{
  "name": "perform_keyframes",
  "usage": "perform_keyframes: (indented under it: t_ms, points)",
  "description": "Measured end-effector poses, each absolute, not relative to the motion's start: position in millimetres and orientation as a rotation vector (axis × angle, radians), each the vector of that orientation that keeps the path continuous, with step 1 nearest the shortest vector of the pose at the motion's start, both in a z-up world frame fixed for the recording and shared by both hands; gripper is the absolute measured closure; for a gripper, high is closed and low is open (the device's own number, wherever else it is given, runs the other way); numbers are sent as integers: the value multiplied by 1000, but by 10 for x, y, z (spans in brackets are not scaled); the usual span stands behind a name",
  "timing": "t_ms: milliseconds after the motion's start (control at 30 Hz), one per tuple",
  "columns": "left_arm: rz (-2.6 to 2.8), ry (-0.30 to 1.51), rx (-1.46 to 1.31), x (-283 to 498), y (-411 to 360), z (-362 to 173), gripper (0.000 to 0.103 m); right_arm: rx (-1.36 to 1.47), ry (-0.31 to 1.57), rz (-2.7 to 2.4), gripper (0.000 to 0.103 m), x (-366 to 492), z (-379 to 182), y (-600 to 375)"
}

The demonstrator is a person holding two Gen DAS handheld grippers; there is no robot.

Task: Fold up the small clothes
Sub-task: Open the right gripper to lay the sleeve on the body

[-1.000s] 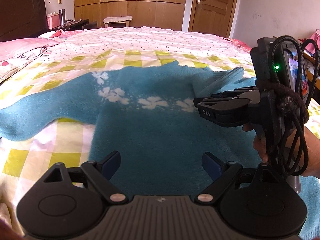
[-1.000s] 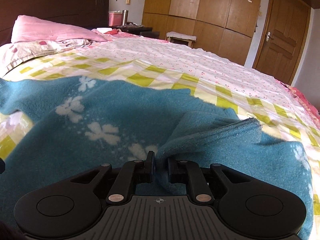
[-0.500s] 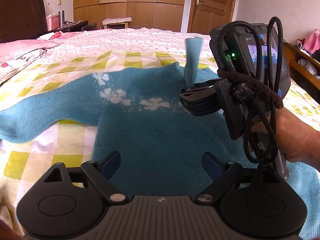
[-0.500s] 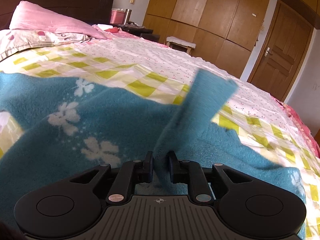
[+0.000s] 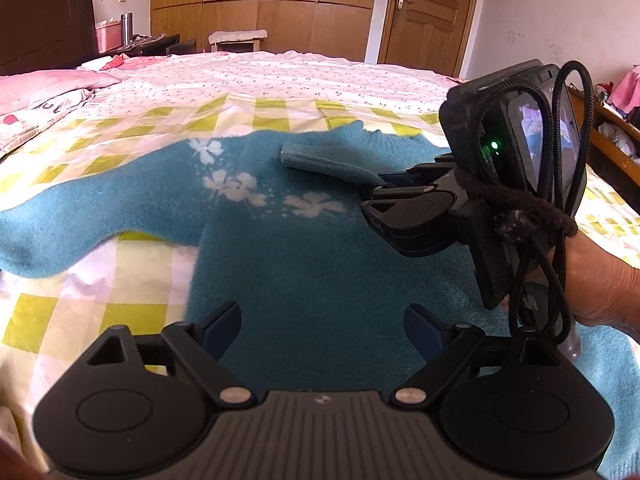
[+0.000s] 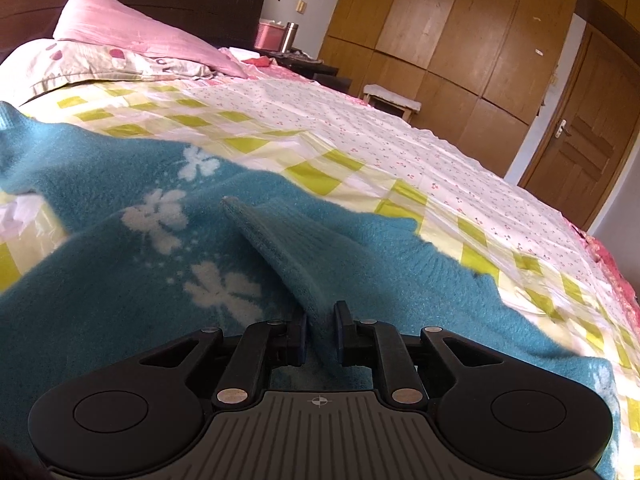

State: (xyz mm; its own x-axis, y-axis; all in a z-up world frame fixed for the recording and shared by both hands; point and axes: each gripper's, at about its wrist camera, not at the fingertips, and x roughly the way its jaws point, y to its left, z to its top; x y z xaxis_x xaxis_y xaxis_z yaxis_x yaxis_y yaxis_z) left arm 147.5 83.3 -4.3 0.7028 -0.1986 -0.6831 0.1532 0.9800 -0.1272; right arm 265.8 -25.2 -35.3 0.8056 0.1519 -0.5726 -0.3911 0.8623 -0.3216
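A bed point(image 5: 280, 80) with a yellow-checked and pink-flowered cover is filling both views. A blue sweater point(image 5: 312, 272) with white flowers is lying spread flat on it, one sleeve point(image 5: 60, 220) stretching out to the left. The other sleeve point(image 6: 280, 248) is lying folded over the chest, its cuff pointing towards the flowers. The right gripper point(image 6: 320, 332) is closing its jaws narrowly on this sleeve, pinching the cloth. The left gripper point(image 5: 320, 328) is hovering above the sweater's body, jaws standing wide and gripping nothing.
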Motion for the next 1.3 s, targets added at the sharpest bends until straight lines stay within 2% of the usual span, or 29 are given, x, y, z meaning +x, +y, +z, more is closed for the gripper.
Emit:
perform_keyframes:
  t_ms: [167,267,600,767,833,1200,1300]
  points:
    - [-194,767,-65,1479,845,-48,9,-459,571,343,85,2605,-371,-258]
    - [-188,772,-64,1490,849,-63,9,-408,591,369,78,2599,-333,-306]
    - [-175,773,-63,1493,844,-97,9,-216,558,333,78,2396,-60,-746]
    - [-157,785,-50,1507,831,-165,9,-147,645,218,78,2594,-156,-1007]
    - [-149,799,-43,1525,824,-210,9,-179,694,204,78,2647,-249,-1002]
    - [-137,817,-5,1532,762,-319,9,-171,627,304,78,2661,-104,-643]
    - [-134,818,17,1534,730,-348,4,-168,634,324,78,2744,-125,-513]
